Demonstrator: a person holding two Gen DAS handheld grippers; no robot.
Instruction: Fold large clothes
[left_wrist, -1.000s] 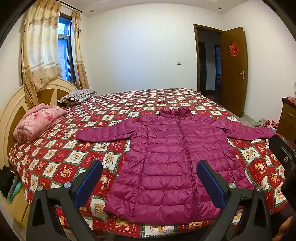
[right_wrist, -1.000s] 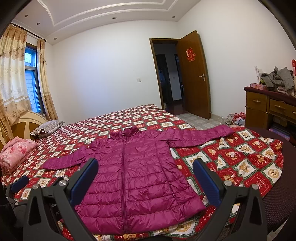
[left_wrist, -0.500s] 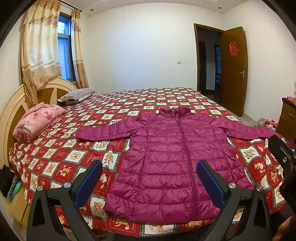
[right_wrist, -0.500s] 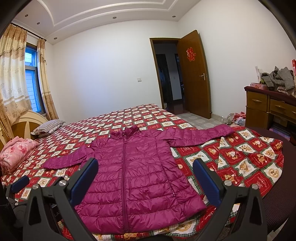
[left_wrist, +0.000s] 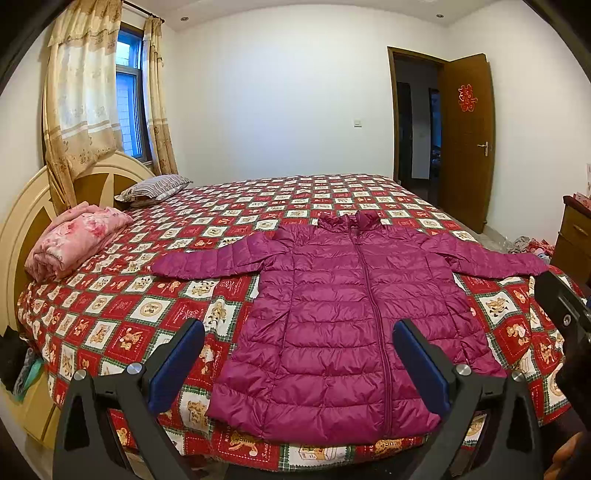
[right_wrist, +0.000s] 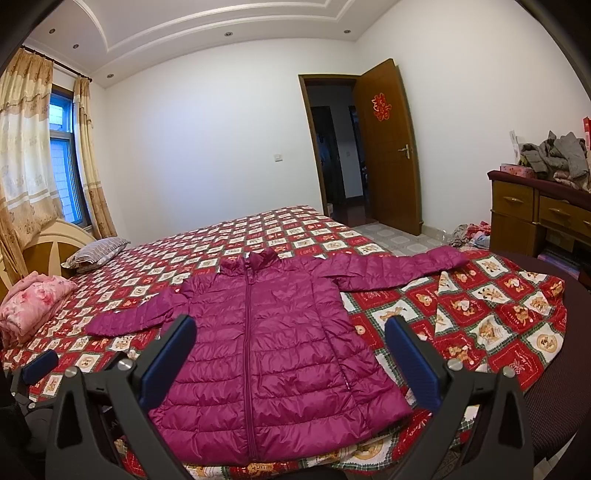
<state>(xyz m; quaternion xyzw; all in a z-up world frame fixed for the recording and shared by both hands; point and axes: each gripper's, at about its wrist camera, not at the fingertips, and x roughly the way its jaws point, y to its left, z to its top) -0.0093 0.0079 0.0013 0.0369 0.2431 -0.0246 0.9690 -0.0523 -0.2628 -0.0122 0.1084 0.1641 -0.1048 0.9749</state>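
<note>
On the bed (left_wrist: 110, 314), near its foot edge, the purple puffer jacket (left_wrist: 351, 317) lies flat, sleeves spread; left hand-held gripper (left_wrist: 299, 365) and right hand-held gripper (right_wrist: 290, 360) hover above its hem, jaws apart, empty. Slick quilting could slip a pinch, and the far sleeve may drag off the bed

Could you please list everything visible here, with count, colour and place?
jacket: one, magenta, spread flat on the bed, zipped, sleeves out
bedspread: one, red and white check, over the bed
blanket: one, pink, folded by the headboard
pillow: one, striped, at the bed's head
door: one, brown, open
dresser: one, brown, right, grey clothes on top
left gripper: black, blue pads, open
right gripper: same, open
</note>
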